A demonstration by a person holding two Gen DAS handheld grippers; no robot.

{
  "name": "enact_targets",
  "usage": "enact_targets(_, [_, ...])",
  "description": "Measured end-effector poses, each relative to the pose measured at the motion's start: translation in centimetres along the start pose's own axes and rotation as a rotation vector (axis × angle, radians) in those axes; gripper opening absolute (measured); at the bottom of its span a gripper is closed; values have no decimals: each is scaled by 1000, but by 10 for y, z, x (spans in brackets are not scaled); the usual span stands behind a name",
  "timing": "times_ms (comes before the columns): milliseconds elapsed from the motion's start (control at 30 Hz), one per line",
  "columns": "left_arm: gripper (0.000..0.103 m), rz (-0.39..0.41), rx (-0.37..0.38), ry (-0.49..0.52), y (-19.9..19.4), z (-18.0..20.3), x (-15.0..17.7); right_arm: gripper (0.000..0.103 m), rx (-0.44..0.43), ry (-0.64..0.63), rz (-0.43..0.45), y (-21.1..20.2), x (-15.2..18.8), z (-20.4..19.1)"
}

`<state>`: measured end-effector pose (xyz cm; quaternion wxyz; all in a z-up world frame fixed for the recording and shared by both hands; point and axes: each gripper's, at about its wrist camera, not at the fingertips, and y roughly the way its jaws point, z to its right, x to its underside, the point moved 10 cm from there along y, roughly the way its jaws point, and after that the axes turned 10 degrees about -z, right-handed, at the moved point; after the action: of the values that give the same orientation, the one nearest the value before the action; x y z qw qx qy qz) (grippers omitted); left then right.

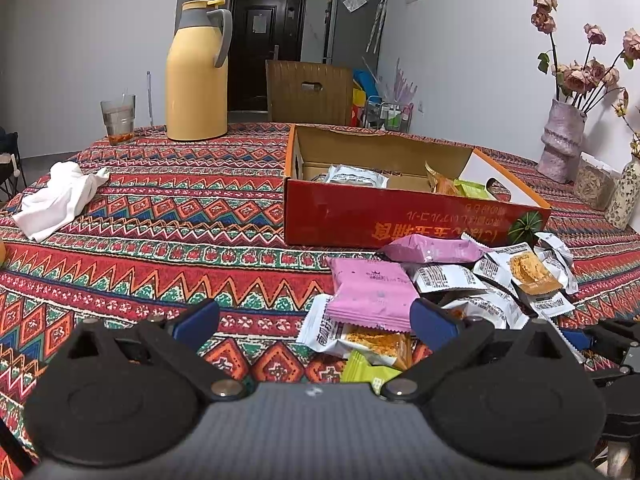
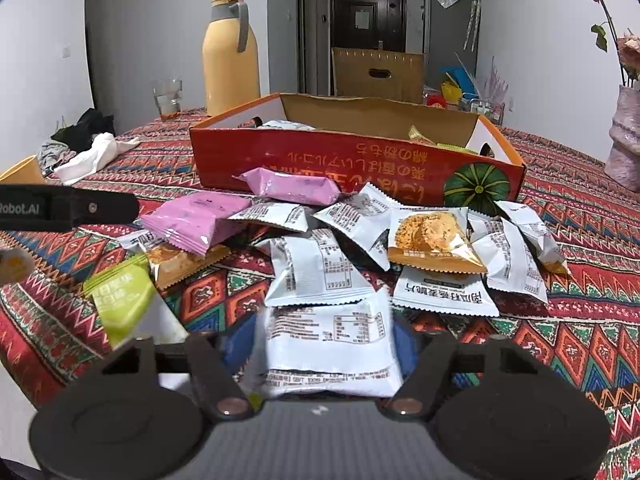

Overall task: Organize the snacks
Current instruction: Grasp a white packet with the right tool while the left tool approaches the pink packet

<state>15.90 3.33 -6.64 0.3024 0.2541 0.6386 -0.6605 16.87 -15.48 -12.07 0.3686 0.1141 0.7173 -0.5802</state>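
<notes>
A white snack packet [image 2: 330,350] sits pinched between the blue pads of the right gripper [image 2: 326,354], its printed back panel facing the camera, while the left gripper [image 1: 314,322] hangs spread and empty over the near edge of the pile, one finger beside a pink wafer pack [image 1: 370,294]. Carrying the packet well likely means lifting it clear of the loose heap, keeping it level, then crossing the red cardboard box's [image 2: 352,168] front wall before letting go inside. Just beyond lie a lime-green packet [image 2: 122,300], more white sachets, one showing an orange crisp picture [image 2: 430,240], and a second pink pack [image 2: 292,186] resting against the box front. The box, printed with a green pumpkin, already holds a few packets [image 1: 356,176]. The front wall and the heaped sachets before it stand most directly in the way; the left gripper's arm reaches in from the side, apart from the load. Farther off on the patterned tablecloth [image 1: 160,208] stand a yellow thermos jug [image 1: 196,76], a drinking glass [image 1: 118,120], a crumpled white cloth [image 1: 60,198] and a vase of dried roses [image 1: 562,140].
</notes>
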Motion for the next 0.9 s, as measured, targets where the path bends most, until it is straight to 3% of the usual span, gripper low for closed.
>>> enact_targets(200, [103,4,-4,4,-4,2,1,45,1,2,26,-6,2,-1])
enact_targets(633, [103,-12,-5,55,-8,26,7,43,1,73,102,-30,2,18])
enact_targets(900, [103,-17,-53,82,-4,34,-4,43,12,119,136,-43,5,37])
